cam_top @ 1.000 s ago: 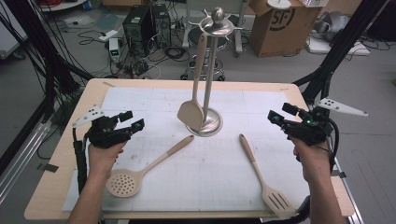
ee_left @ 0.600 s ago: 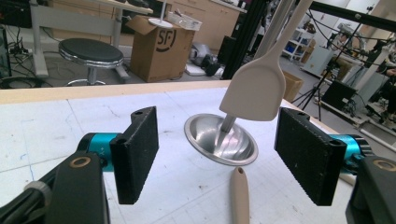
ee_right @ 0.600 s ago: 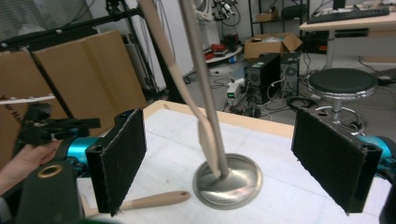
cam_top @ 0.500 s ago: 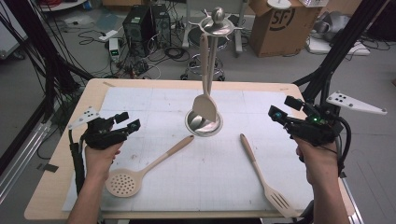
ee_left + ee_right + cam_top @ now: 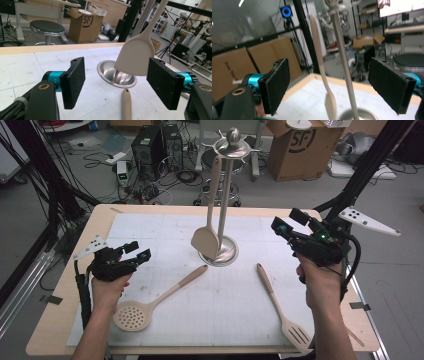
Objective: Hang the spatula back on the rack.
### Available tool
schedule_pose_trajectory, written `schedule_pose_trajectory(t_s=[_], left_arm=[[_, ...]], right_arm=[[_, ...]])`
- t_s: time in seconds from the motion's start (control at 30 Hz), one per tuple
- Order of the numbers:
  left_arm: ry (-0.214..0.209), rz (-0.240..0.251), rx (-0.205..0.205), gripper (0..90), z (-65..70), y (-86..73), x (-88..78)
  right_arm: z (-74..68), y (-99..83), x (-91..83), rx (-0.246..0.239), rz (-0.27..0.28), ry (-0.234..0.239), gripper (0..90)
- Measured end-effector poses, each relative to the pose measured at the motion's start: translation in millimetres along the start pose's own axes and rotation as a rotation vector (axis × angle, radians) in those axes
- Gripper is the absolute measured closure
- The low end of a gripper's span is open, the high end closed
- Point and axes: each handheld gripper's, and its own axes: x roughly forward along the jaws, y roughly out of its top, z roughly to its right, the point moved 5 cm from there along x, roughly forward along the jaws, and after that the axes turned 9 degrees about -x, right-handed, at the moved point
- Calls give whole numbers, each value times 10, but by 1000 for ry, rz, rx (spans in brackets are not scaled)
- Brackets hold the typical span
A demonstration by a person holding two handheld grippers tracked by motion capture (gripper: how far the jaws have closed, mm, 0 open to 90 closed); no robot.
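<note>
Both claws stand released and empty, the left claw (image 5: 135,254) at nine o'clock on the tabletop (image 5: 150,215), the right claw (image 5: 287,222) at three. Between them the hanging spatula (image 5: 206,241) has swung from side to side over the last second, so it looks freshly hung on the rack (image 5: 227,195). A slotted spoon (image 5: 131,316) and slotted turner (image 5: 296,334) wait at six. The left gripper view reveals the rack's dished base (image 5: 110,75) behind the blade; the high view gives the layout.
</note>
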Motion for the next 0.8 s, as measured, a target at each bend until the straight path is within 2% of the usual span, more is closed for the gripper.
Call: schedule_pose_trajectory(t_s=[0.07, 0.13, 0.27, 0.47, 0.63, 0.8], left_arm=[[0, -2, 0, 318, 9, -9, 3], [-2, -1, 4, 318, 15, -11, 4], [2, 2, 3, 318, 9, -7, -2], [8, 2, 1, 318, -10, -7, -4], [8, 1, 2, 319, -16, -10, -1], [13, 2, 1, 319, -36, -7, -10]], right_arm=[[-46, 14, 54, 9, 41, 3, 171], [-63, 14, 108, -1, 80, -13, 171], [-39, 2, 173, -27, 120, -50, 171], [78, 17, 234, -44, 149, -99, 174], [214, 62, 317, -42, 177, -132, 223], [322, 80, 440, -31, 182, -133, 228]])
